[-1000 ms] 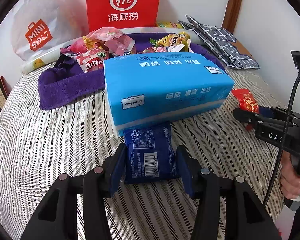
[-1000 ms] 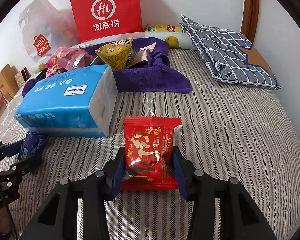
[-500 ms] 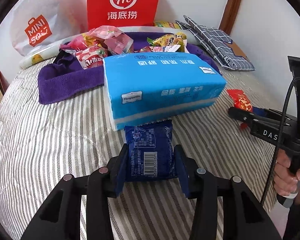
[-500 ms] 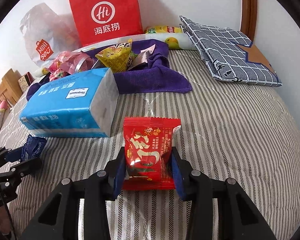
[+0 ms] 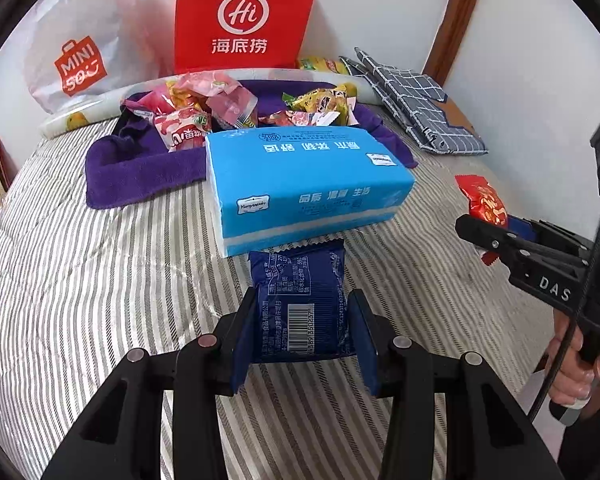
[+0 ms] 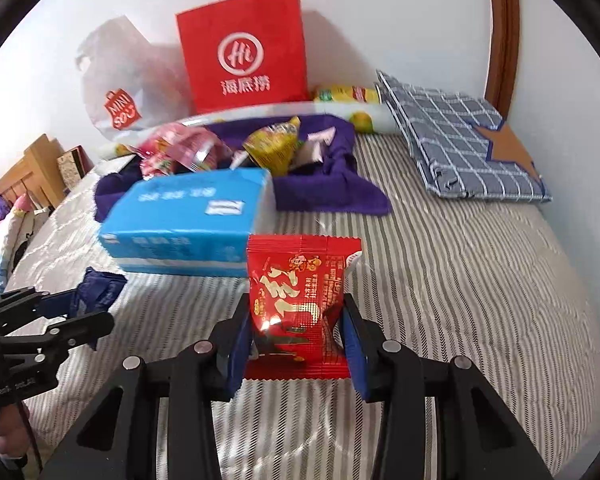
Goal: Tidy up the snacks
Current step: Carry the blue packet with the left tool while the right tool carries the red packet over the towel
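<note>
In the left wrist view my left gripper (image 5: 303, 308) is shut on a dark blue snack packet (image 5: 300, 280), barcode side up, held just above the striped bed cover (image 5: 100, 280). At the right of that view my right gripper (image 5: 486, 236) holds a red snack packet (image 5: 485, 203). In the right wrist view the right gripper (image 6: 296, 312) is shut on the red packet (image 6: 300, 280), which stands upright between the pads. The left gripper (image 6: 80, 312) shows at the left with the blue packet (image 6: 100, 286). A big blue tissue pack (image 5: 308, 176) lies just beyond both.
Behind the tissue pack a purple towel (image 5: 140, 168) carries a pile of several snack packets (image 5: 188, 120). A red paper bag (image 5: 244, 16) and a white plastic bag (image 5: 80, 52) lean on the wall. A folded checked cloth (image 5: 416, 108) lies at the back right.
Both grippers have risen off the bed cover with their packets. The left jaws have closed in on the blue packet, which has come away from the foot of the tissue pack.
</note>
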Demonstrator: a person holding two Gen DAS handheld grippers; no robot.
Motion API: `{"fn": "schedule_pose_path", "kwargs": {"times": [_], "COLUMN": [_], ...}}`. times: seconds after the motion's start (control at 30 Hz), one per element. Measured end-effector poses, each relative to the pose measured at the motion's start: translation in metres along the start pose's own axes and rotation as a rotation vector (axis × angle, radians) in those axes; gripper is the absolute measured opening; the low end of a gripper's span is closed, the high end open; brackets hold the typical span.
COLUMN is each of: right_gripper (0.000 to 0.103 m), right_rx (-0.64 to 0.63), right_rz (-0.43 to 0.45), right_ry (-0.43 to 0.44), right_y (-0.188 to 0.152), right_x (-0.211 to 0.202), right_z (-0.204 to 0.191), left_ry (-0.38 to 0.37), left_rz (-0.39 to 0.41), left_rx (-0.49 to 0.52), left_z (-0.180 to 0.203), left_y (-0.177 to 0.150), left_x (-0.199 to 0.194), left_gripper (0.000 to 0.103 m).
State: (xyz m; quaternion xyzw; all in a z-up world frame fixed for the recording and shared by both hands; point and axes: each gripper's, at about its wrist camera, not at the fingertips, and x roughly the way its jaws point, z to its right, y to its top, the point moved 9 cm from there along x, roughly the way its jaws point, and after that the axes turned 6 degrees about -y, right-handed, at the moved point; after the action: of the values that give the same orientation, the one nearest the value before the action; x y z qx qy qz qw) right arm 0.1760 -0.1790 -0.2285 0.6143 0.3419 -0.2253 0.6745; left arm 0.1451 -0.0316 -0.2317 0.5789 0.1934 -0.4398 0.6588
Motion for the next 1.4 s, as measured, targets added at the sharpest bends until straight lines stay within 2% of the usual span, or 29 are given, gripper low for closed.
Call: {"fn": "schedule_pose_path", "kwargs": {"times": [0.1, 0.47, 0.9, 1.4], "right_gripper": [0.040, 0.040, 0.040, 0.040], "right_rx": [-0.012, -0.048, -0.048, -0.037], "right_rz": [0.017, 0.070, 0.120, 0.139], "right_ry": [0.008, 0.037, 0.034, 0.045], "right_y": [0.004, 0.018, 0.047, 0.089], "right_x": [-0.010, -0.038, -0.058, -0.049], "right_z": [-0.007, -0.030, -0.031, -0.023], "left_ry": [-0.026, -0.015, -0.028, -0.003], "left_rz": [0.007, 0.052, 0.089, 0.114], "left_rx": [-0.016, 0.005, -0.011, -0.062], "left_z": [0.003, 0.018, 0.017, -0.006], "left_y": [0.002, 0.019, 0.045, 0.090], "left_x": [-0.009, -0.043, -0.066, -0.069], "left_gripper": [0.043, 0.044, 0.044, 0.044]}}
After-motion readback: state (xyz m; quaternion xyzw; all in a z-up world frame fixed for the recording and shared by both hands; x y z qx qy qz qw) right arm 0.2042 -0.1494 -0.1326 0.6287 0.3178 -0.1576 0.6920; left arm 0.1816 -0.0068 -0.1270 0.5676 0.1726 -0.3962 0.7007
